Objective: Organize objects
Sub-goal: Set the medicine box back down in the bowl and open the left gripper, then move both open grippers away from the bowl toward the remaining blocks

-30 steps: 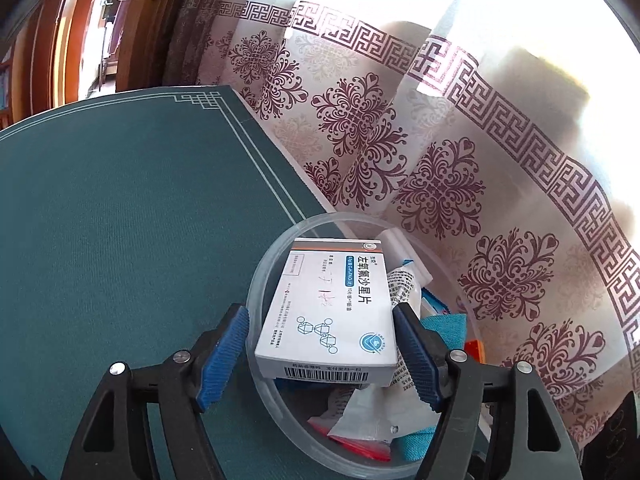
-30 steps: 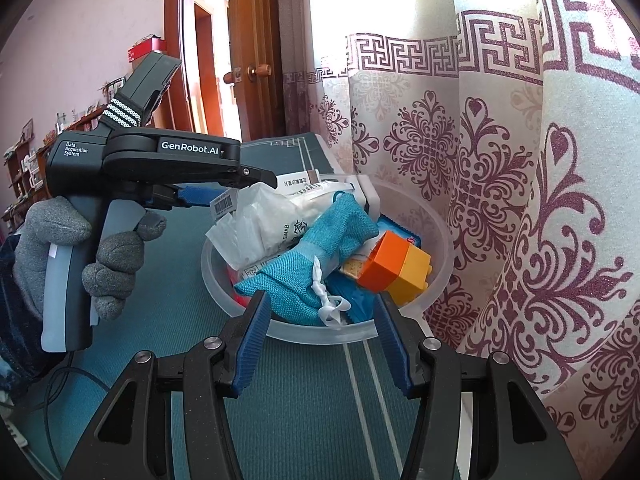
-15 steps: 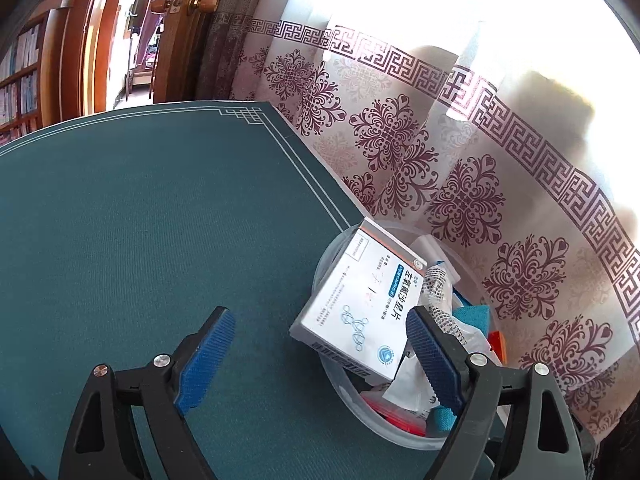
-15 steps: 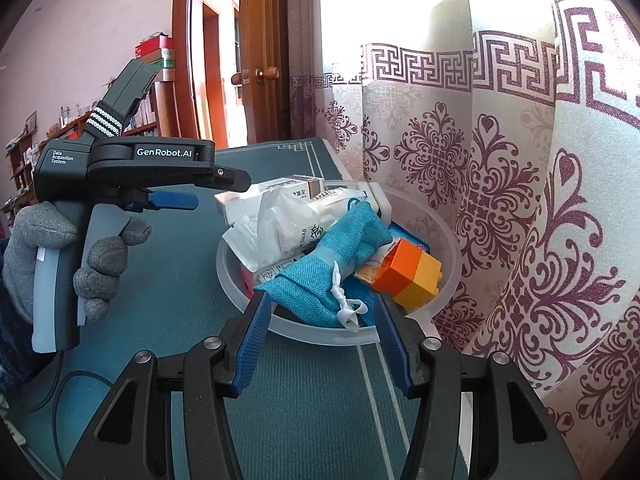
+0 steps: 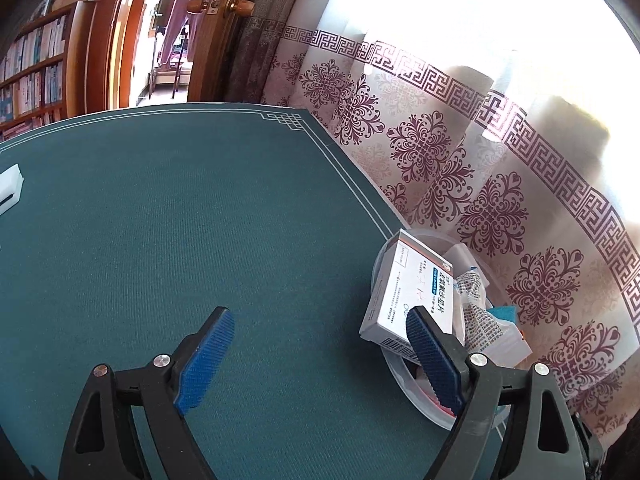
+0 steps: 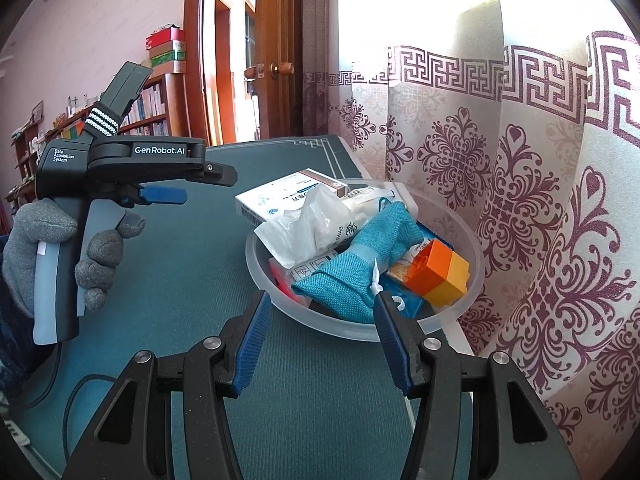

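Observation:
A clear plastic bowl [image 6: 460, 312] sits on the green table by the curtain, also in the left wrist view [image 5: 404, 376]. It holds a white medicine box [image 5: 412, 300] [image 6: 280, 200] leaning over its rim, a swab packet [image 6: 312, 228], a teal cloth pouch [image 6: 360, 260] and an orange and yellow block [image 6: 440, 276]. My left gripper [image 5: 320, 344] is open and empty, left of the bowl; it shows in the right wrist view [image 6: 184, 188]. My right gripper [image 6: 320, 328] is open and empty, just in front of the bowl.
A patterned curtain [image 6: 520, 160] hangs right behind the bowl at the table's edge. A white object [image 5: 10, 188] lies at the far left of the table. A wooden door [image 6: 276, 60] and bookshelves [image 5: 32, 68] stand beyond.
My left gripper has let go of the medicine box, opened wide and moved left, away from the bowl. The box now leans on the bowl's rim. The right gripper barely moved.

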`<state>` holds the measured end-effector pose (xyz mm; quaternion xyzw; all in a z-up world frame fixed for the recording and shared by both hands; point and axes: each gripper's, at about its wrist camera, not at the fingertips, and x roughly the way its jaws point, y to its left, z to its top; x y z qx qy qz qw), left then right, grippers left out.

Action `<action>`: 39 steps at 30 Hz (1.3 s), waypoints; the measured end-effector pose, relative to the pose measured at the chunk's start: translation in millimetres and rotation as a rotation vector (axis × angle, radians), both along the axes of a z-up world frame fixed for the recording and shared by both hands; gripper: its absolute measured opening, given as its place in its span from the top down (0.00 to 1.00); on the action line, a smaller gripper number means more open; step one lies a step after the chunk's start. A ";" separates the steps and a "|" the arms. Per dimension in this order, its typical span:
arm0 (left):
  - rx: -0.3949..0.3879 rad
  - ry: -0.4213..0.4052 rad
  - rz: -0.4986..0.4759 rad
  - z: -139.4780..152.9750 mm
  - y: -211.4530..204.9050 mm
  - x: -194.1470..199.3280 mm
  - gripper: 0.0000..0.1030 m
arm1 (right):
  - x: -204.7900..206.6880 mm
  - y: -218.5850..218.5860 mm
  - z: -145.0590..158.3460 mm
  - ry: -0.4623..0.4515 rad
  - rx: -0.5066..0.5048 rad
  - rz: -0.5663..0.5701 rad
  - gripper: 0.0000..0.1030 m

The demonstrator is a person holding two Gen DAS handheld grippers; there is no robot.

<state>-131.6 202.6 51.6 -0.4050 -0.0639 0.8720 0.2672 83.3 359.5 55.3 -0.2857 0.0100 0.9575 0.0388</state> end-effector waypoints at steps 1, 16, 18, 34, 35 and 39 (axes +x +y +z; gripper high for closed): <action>0.002 -0.002 0.000 -0.3 -1.8 0.4 0.12 | 0.8 -1.0 -0.1 -0.001 0.000 0.001 0.46; -0.050 -0.010 0.109 -15.6 -51.6 -2.8 0.08 | -12.4 -23.7 -0.8 -0.040 -0.049 0.105 0.39; -0.064 -0.007 0.145 -17.6 -65.3 -4.7 0.07 | -18.6 -32.9 -1.1 -0.049 -0.055 0.134 0.39; -0.187 -0.022 0.557 -29.9 -198.4 -35.3 0.05 | -65.5 -111.6 -8.6 -0.097 -0.065 0.307 0.38; -0.195 -0.025 0.588 -30.4 -206.1 -38.5 0.05 | -67.5 -115.1 -9.6 -0.101 -0.065 0.313 0.38; -0.216 -0.047 0.701 -34.0 -234.8 -54.8 0.03 | -73.3 -126.3 -12.5 -0.110 -0.066 0.328 0.38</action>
